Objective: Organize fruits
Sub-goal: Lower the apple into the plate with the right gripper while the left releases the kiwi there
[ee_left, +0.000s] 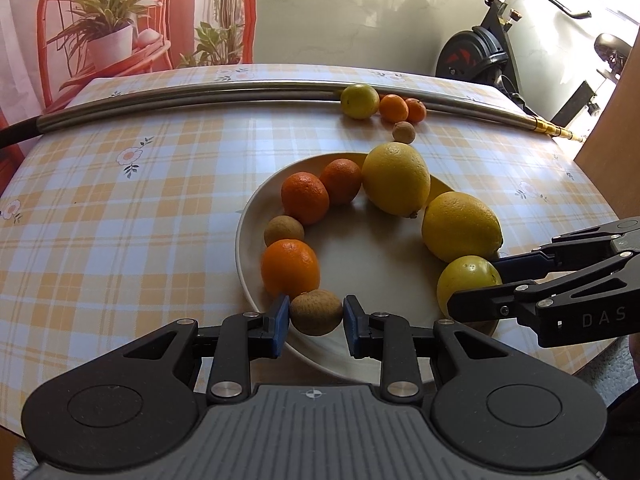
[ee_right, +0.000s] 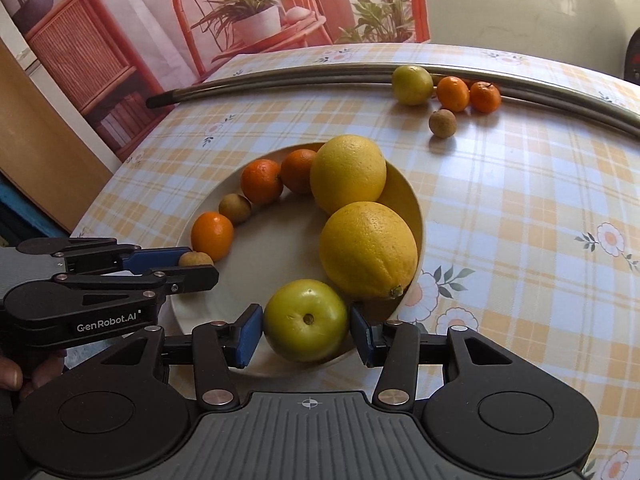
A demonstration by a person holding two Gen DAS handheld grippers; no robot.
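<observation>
A cream plate [ee_left: 245, 240] [ee_right: 280, 248] holds three mandarins, two big lemons [ee_left: 396, 178] [ee_right: 368, 248] and a small brown fruit in an arc. At the plate's near rim my left gripper [ee_left: 316, 320] [ee_right: 202, 266] is shut on another small brown fruit [ee_left: 316, 312] [ee_right: 195, 259], a blue pad against each side. My right gripper [ee_right: 307, 334] [ee_left: 474, 284] is shut on a round yellow-green fruit [ee_right: 306, 320] [ee_left: 466, 280] that rests on the plate's edge beside the nearer lemon.
Far across the checked tablecloth lie a yellow-green fruit [ee_left: 359, 101], two mandarins [ee_left: 394, 108] and a small brown fruit [ee_left: 403, 132], against long metal tubes [ee_left: 200, 94]. An exercise bike [ee_left: 480, 52] stands beyond the table. A hand [ee_right: 12, 380] grips the left tool.
</observation>
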